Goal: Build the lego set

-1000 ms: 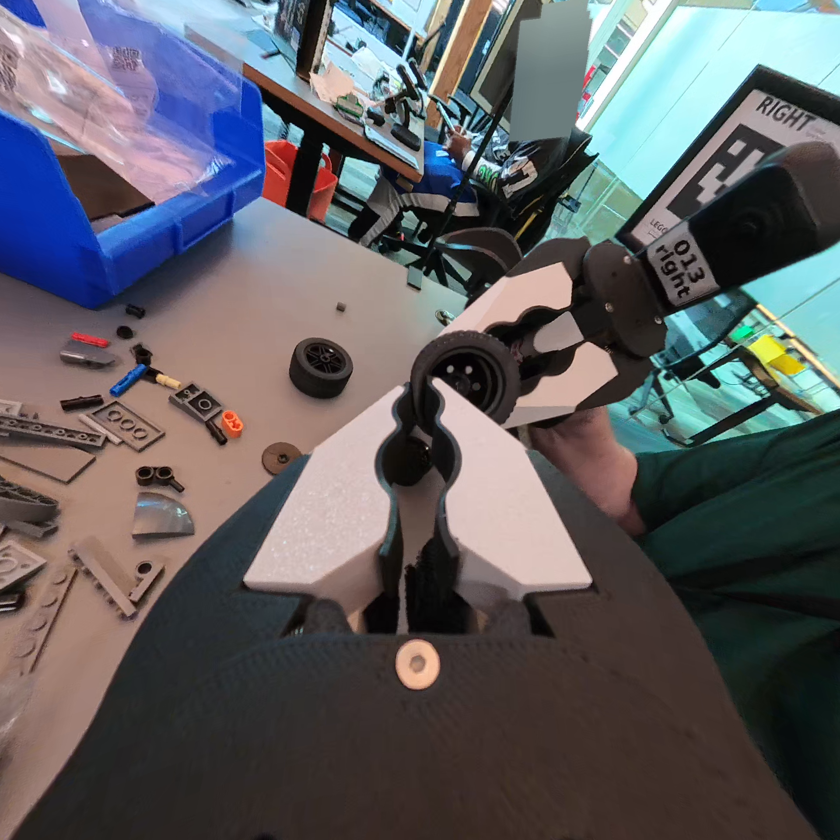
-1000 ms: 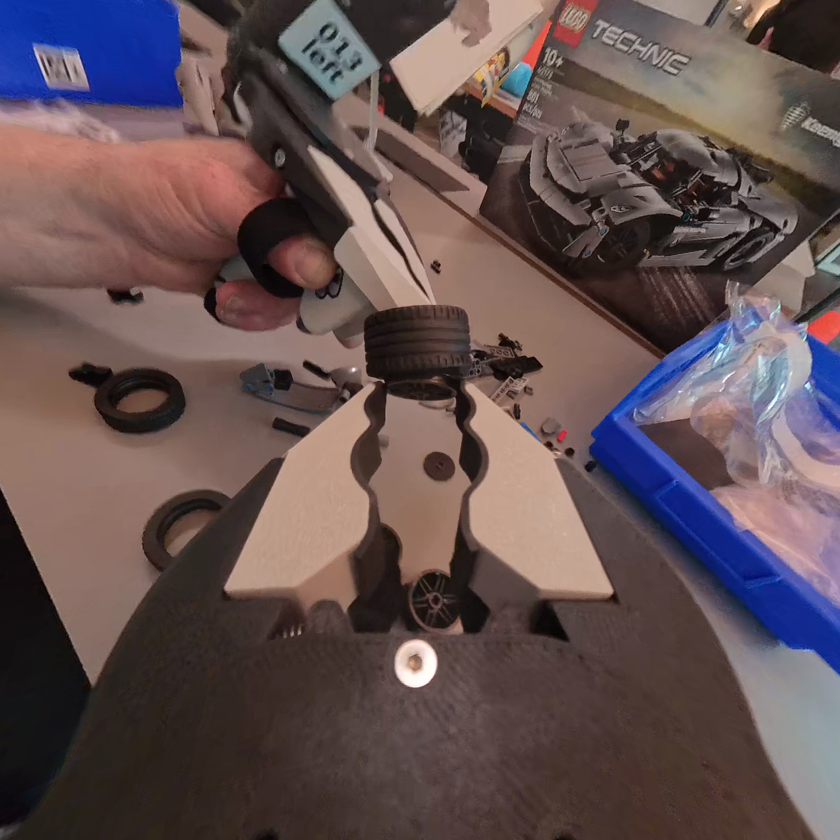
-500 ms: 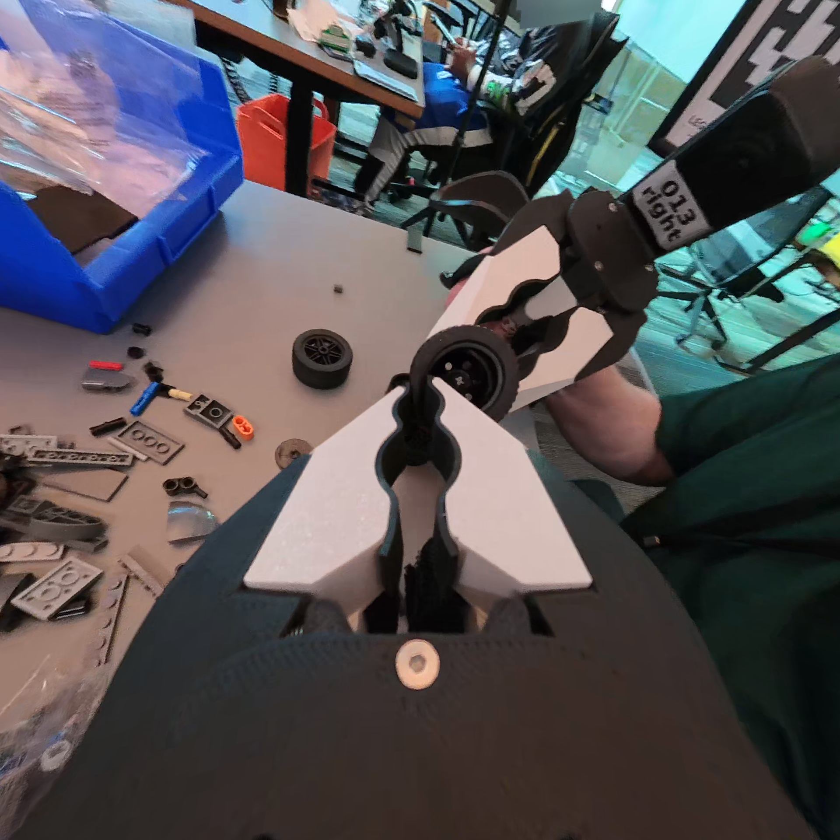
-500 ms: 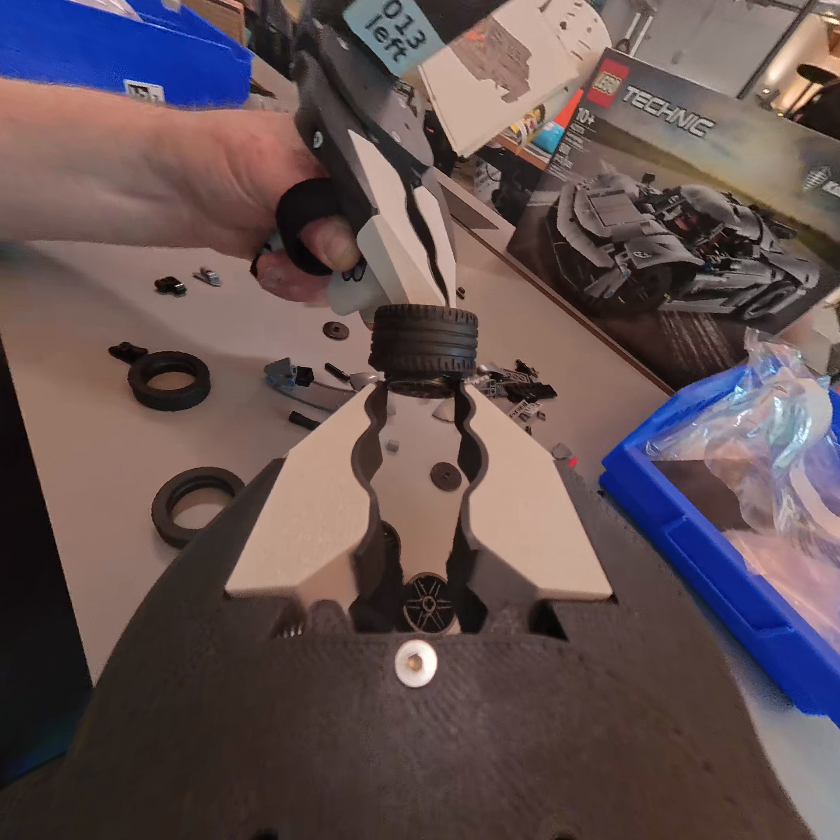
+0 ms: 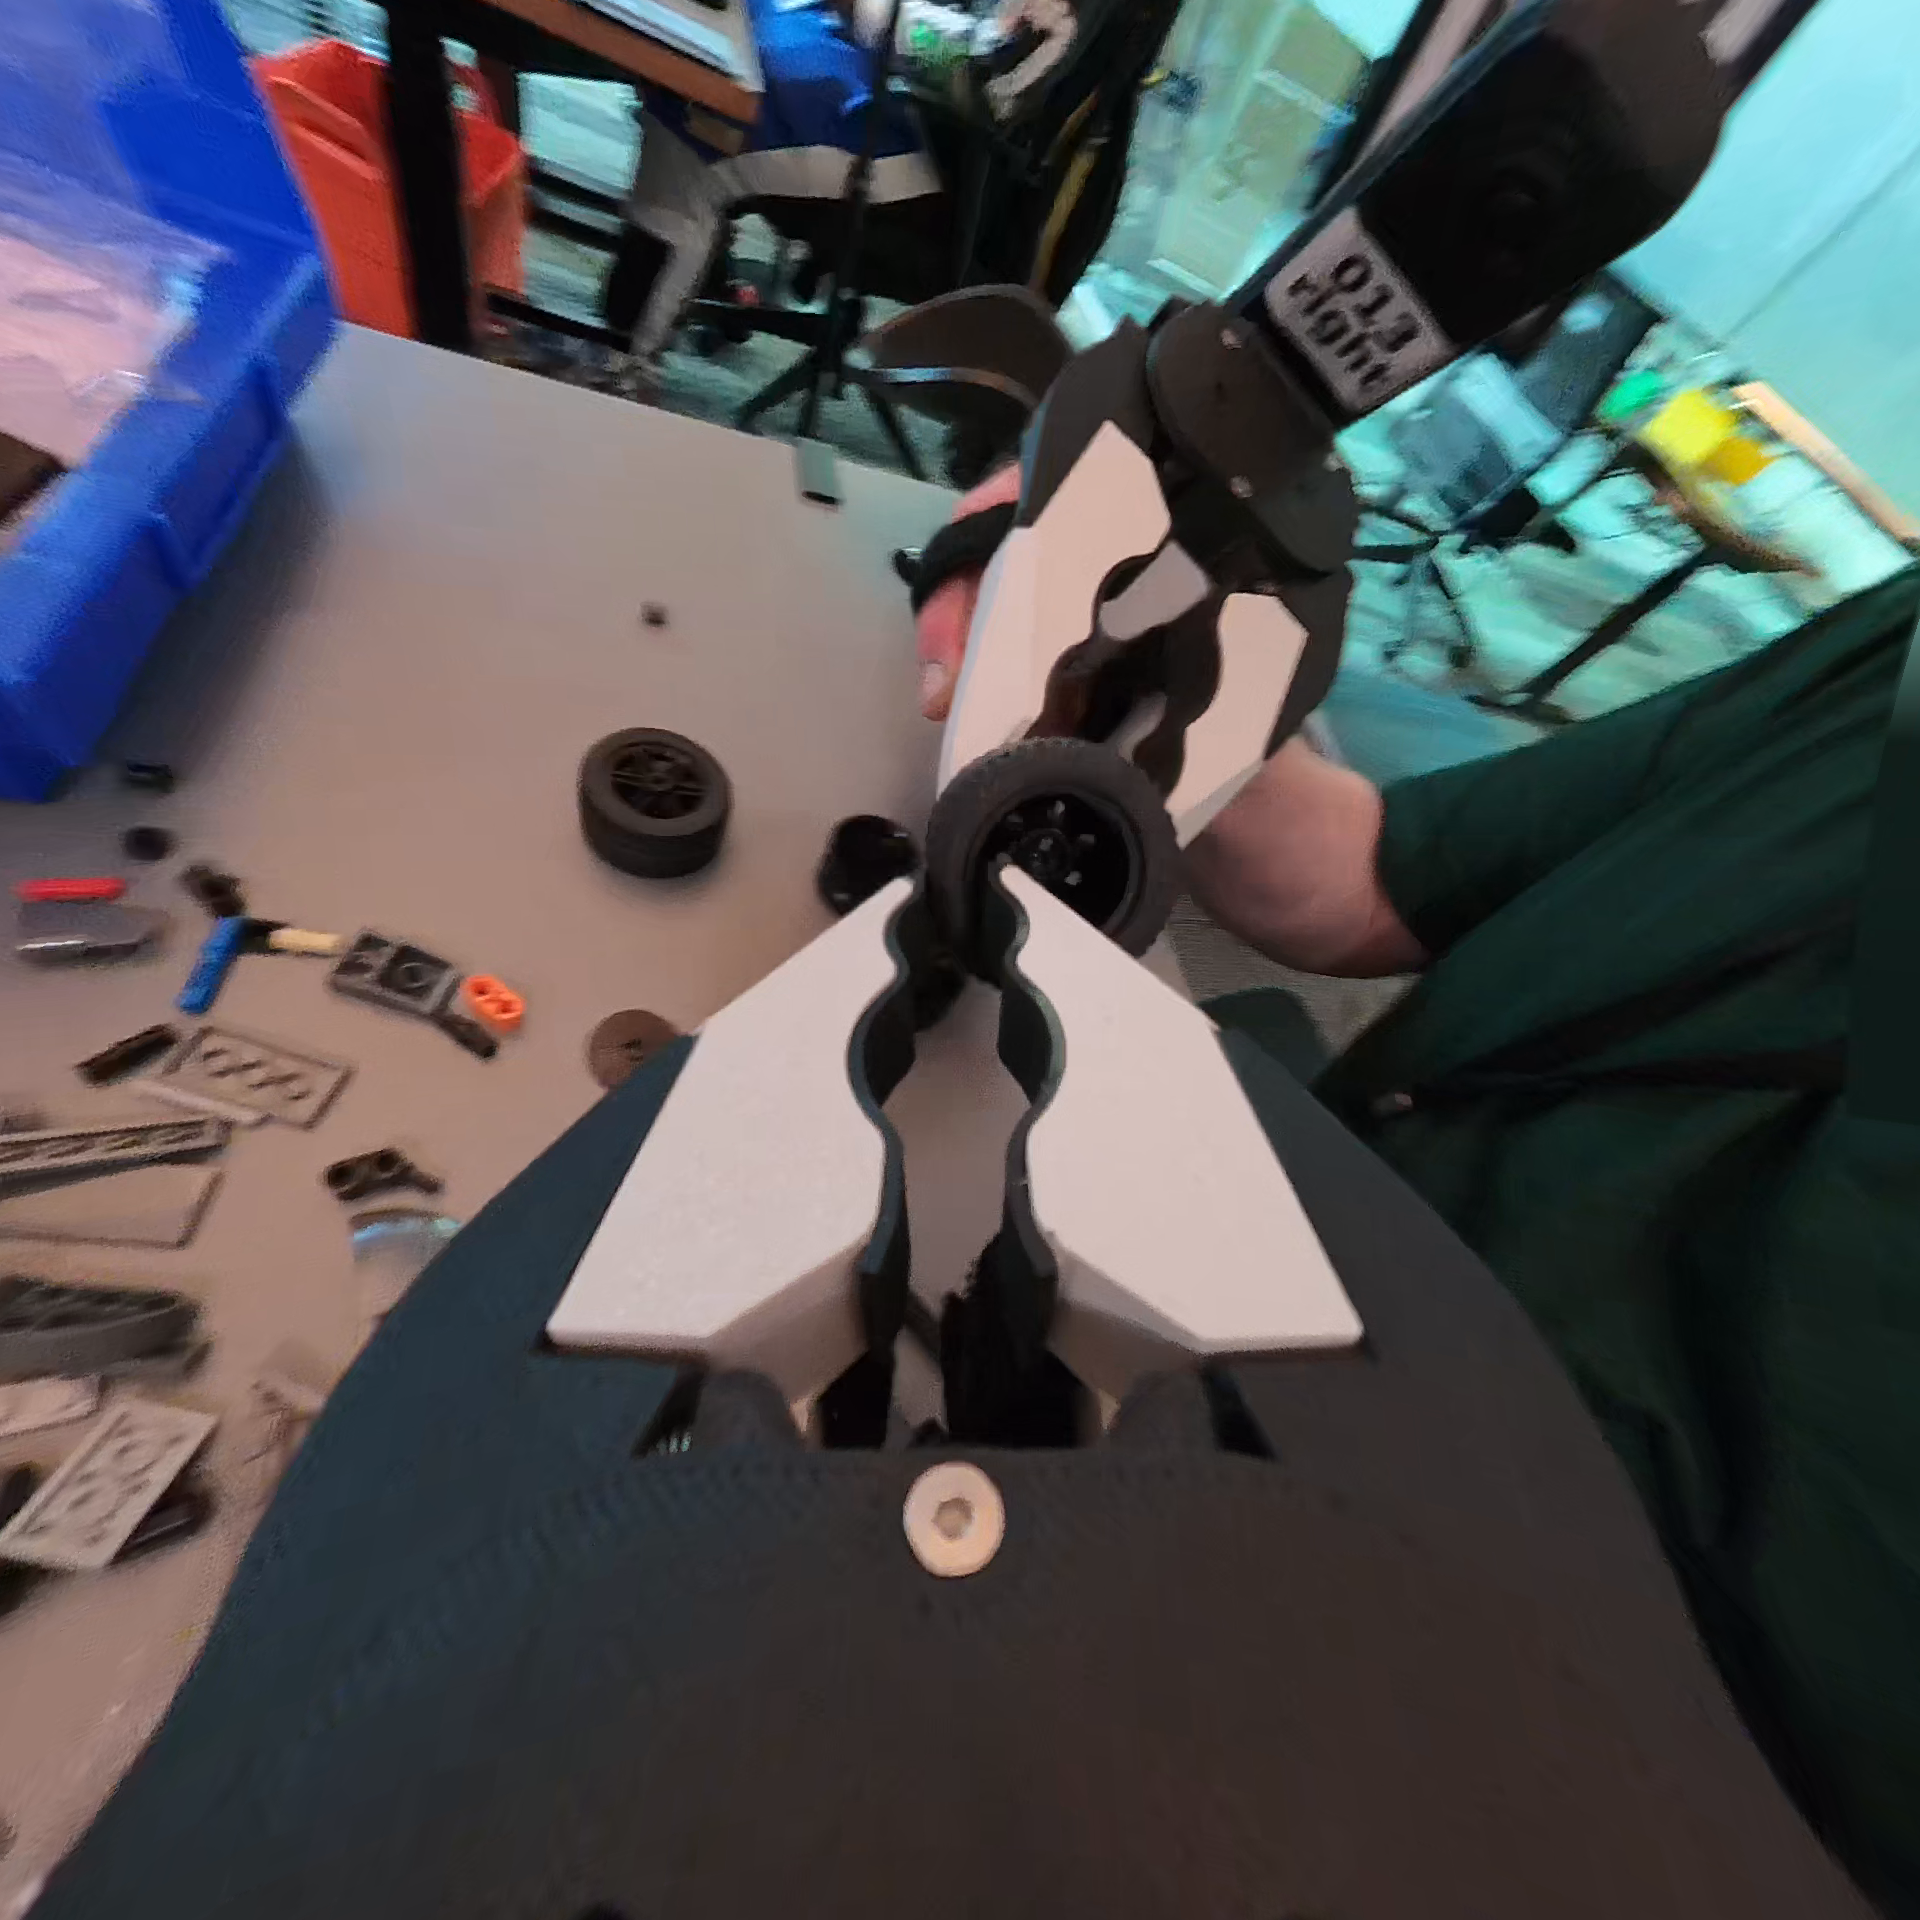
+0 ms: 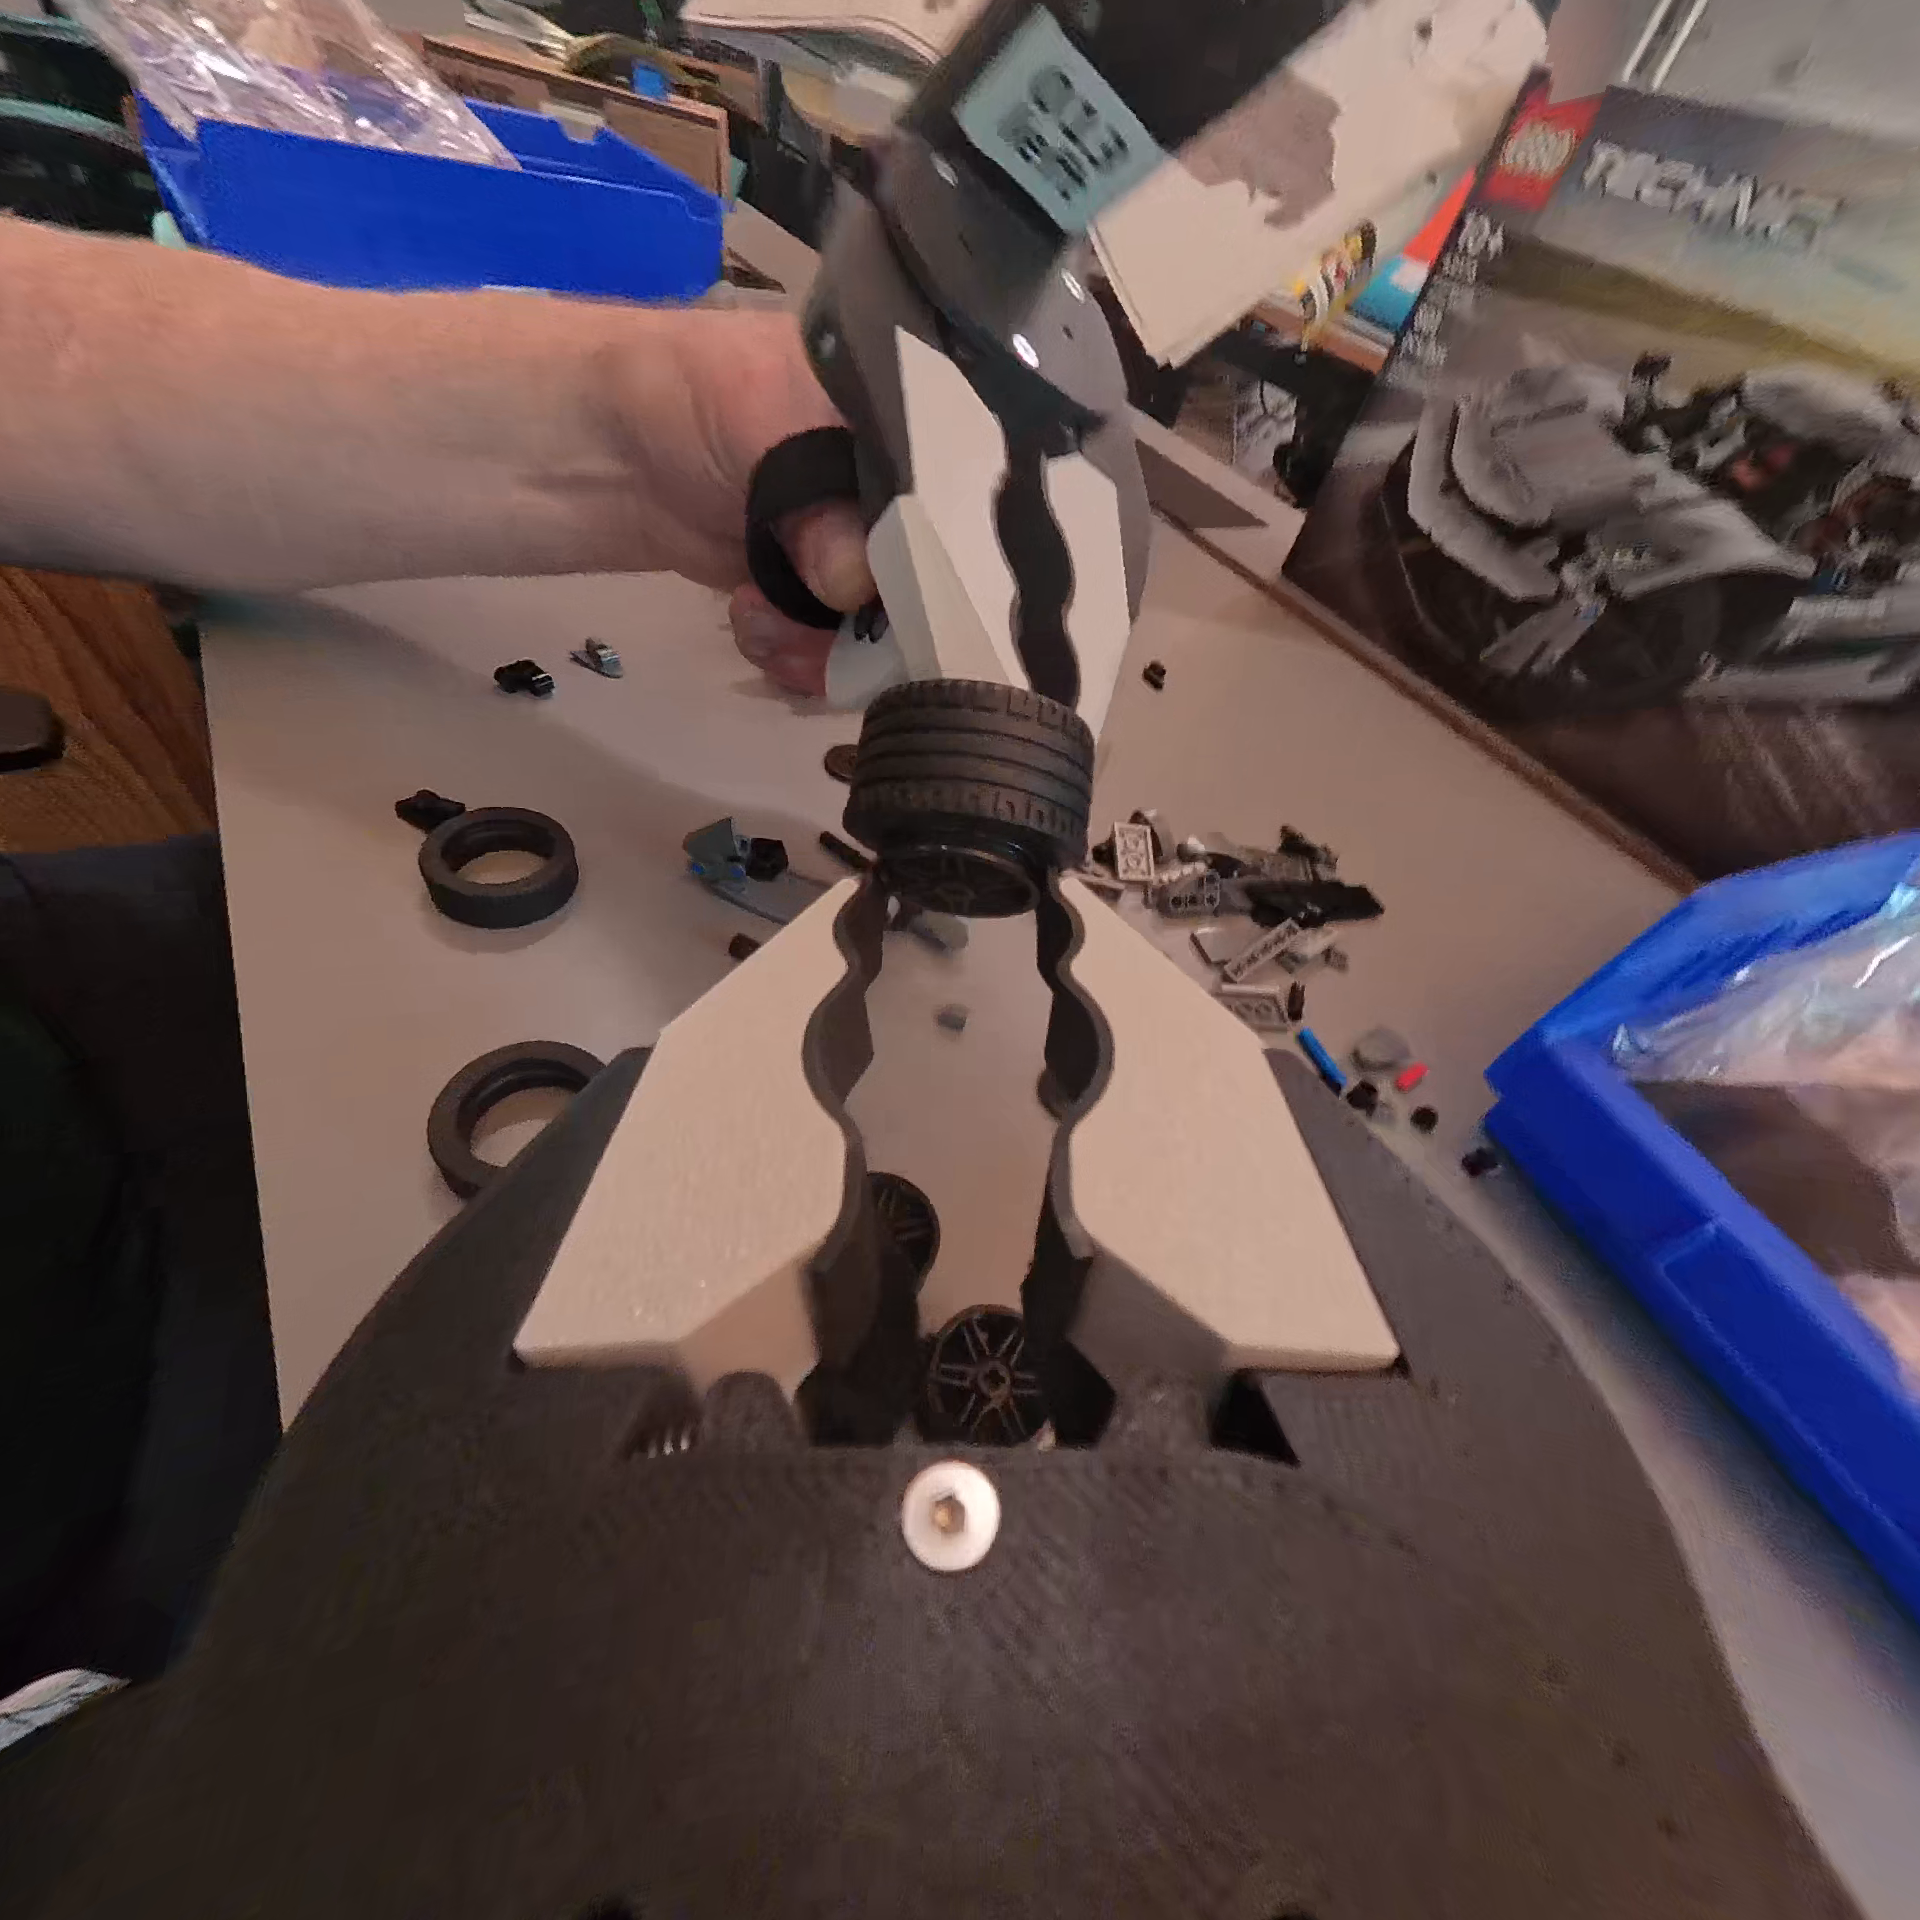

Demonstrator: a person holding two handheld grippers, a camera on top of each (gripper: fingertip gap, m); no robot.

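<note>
A black wheel [image 5: 1049, 842], a tyre around a spoked rim, is held in the air between both grippers above the grey table [image 5: 499, 582]. My left gripper [image 5: 958, 906] is shut on the tyre's edge. My right gripper [image 5: 1101, 743] comes down from the upper right onto the wheel. In the right wrist view my right gripper [image 6: 956, 894] is shut on the rim at the underside of the wheel [image 6: 971, 774]. The left gripper [image 6: 1055, 691] reaches down onto the tyre's top edge, held by a hand [image 6: 665, 457].
An assembled wheel [image 5: 655, 805] and scattered small pieces [image 5: 395, 971] lie on the table. Two loose tyres [image 6: 497, 868] [image 6: 499, 1101], loose rims [image 6: 982, 1377] and a pile of parts [image 6: 1247, 894] lie below. Blue bins [image 5: 135, 520] [image 6: 1714, 1247] and the set's box [image 6: 1662, 468] border the table. The grippers are tip to tip, or close to it.
Both grippers kept hold of the wheel while turning: the right gripper now stands more steeply above it, and the left gripper has swung more upright over the tyre. The views are blurred by motion.
</note>
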